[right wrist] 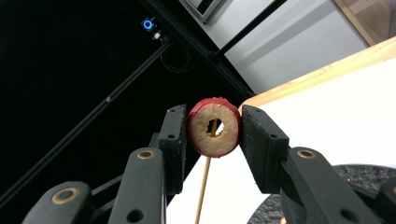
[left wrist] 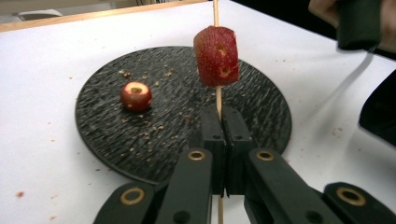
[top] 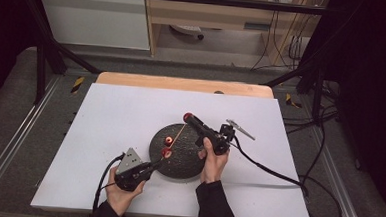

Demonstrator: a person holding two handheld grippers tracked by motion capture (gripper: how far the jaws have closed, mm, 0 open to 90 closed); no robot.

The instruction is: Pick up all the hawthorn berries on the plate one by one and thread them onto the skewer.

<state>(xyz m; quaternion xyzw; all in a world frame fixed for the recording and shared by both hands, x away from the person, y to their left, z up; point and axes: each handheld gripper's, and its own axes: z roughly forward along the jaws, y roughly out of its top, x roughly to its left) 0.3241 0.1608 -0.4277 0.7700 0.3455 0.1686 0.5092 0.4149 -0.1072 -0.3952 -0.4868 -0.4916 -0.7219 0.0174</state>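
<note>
Skewer [left wrist: 217,100] pinched in closed left gripper [left wrist: 223,116], one hawthorn piece [left wrist: 216,56] threaded above plate [left wrist: 107,135]. Right gripper [right wrist: 214,128] clamps cored hawthorn ring [right wrist: 214,127] at skewer tip. Risks: misaligned hole splits fruit, thin stick bends or snaps, ring slips from pads.

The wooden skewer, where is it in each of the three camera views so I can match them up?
High view: the wooden skewer slants over the black plate, centre of frame.
Left gripper view: it stands upright at centre, clamped in the left tongs, a red fruit piece threaded on it.
Right gripper view: it slants low centre, its tip inside the cored fruit ring that the right tongs hold.
Shared landmark: the black plate.
</note>
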